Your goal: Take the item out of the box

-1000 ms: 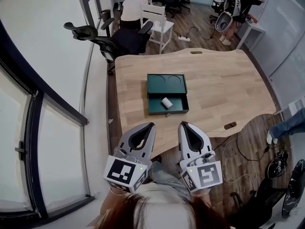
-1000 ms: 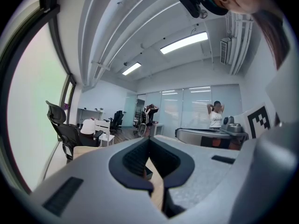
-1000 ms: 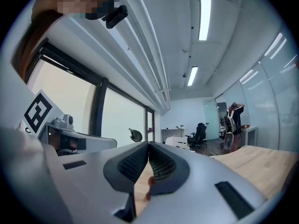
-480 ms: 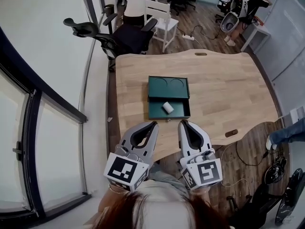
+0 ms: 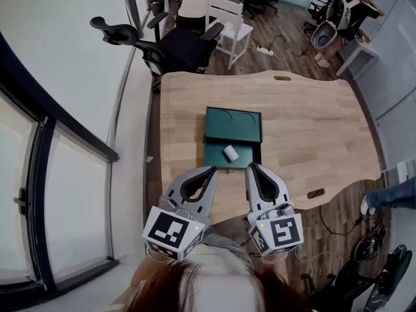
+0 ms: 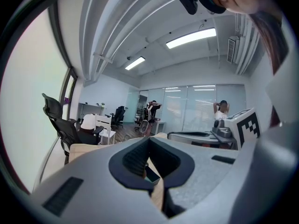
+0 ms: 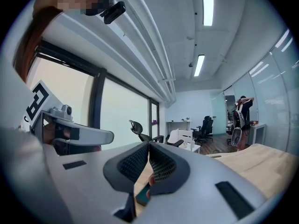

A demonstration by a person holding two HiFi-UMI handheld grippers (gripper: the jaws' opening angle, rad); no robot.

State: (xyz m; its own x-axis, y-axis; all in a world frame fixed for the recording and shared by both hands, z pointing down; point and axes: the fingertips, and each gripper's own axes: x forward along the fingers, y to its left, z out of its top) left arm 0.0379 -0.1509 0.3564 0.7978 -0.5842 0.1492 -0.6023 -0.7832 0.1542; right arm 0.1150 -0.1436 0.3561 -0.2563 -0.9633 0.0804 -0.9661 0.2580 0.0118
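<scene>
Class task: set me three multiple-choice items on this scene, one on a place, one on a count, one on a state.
1. Where does the small white item lie? A on the floor; B in the dark green box's open near compartment; C between the tongs.
2. How many round recesses mark the box's far part? A none; B two; C four.
3. How do the right tongs stand? A shut, empty; B wide open; C shut on the item.
Key: B, it lies inside the box; B, two circles show; A, the jaws meet with nothing between.
</scene>
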